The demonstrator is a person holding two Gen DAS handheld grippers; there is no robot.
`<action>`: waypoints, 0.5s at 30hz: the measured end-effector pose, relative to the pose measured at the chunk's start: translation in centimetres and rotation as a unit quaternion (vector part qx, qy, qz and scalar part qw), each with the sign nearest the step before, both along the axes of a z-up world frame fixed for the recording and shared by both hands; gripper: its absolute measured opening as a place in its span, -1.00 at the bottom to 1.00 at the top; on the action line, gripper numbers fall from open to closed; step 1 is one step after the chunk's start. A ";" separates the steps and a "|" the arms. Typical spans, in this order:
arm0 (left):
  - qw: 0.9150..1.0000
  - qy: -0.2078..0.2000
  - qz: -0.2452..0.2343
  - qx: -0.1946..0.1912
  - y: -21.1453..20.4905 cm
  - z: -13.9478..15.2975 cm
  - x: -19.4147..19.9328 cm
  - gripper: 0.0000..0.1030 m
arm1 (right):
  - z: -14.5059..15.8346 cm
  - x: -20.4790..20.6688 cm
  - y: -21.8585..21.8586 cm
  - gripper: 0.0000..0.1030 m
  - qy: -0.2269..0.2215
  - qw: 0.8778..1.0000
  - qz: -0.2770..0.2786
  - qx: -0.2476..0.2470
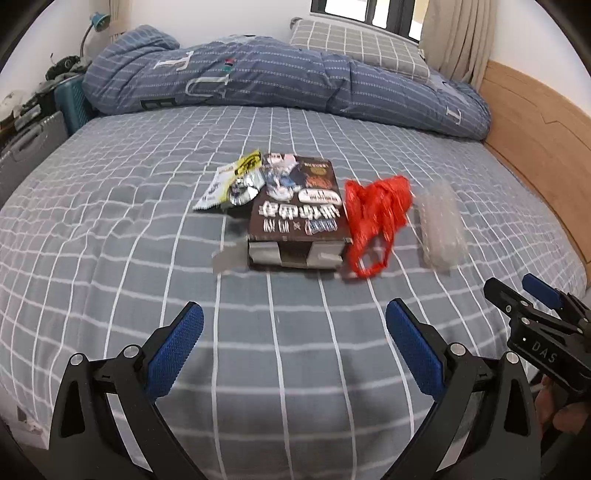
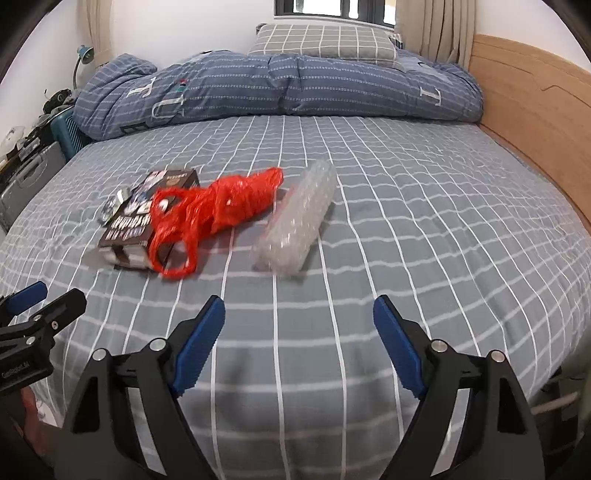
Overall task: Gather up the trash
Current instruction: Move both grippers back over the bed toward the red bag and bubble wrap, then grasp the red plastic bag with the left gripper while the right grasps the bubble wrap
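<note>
Nothing looks collected yet: the crumpled red plastic bag [image 1: 376, 218] lies on the grid-patterned grey bedsheet [image 1: 147, 229], touching the brown printed carton [image 1: 299, 214] on one side, the clear bubble-wrap roll [image 2: 295, 221] just beside the other, while left gripper [image 1: 293, 347] and right gripper [image 2: 299, 343] hover open, empty.

Grey bed [image 1: 147, 206] with a white grid sheet, blue striped duvet [image 1: 258, 77] bunched along the far side, checked pillow [image 1: 354, 44] behind it. Wooden headboard [image 1: 535, 122] on the right, beige curtain [image 1: 454, 37] by the window, teal lamp [image 1: 98, 20] far left.
</note>
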State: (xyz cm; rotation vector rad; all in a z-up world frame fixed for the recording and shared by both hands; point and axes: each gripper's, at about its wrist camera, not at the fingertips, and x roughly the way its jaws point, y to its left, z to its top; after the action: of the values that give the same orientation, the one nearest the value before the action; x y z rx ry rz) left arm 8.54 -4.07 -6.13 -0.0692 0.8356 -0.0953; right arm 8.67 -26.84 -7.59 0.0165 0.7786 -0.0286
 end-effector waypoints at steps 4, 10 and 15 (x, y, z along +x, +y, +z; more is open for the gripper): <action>1.000 0.000 0.000 0.003 0.2 -0.1 2.1 0.89 | -0.3 2.3 -0.3 0.43 0.006 1.000 -0.001 0.008; 1.000 -0.005 -0.004 0.006 0.1 0.2 4.5 0.89 | -0.6 5.4 -0.8 0.31 0.014 1.000 -0.009 0.019; 1.000 -0.006 -0.010 0.013 -0.6 0.1 6.3 0.89 | -1.5 7.7 -1.0 0.08 0.034 0.999 -0.012 0.028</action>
State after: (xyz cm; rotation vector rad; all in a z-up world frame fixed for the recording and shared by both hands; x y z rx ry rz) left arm 14.83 -4.62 -6.00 -0.0367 0.8257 -0.1041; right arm 16.38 -27.80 -9.09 0.0786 0.8468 -0.0291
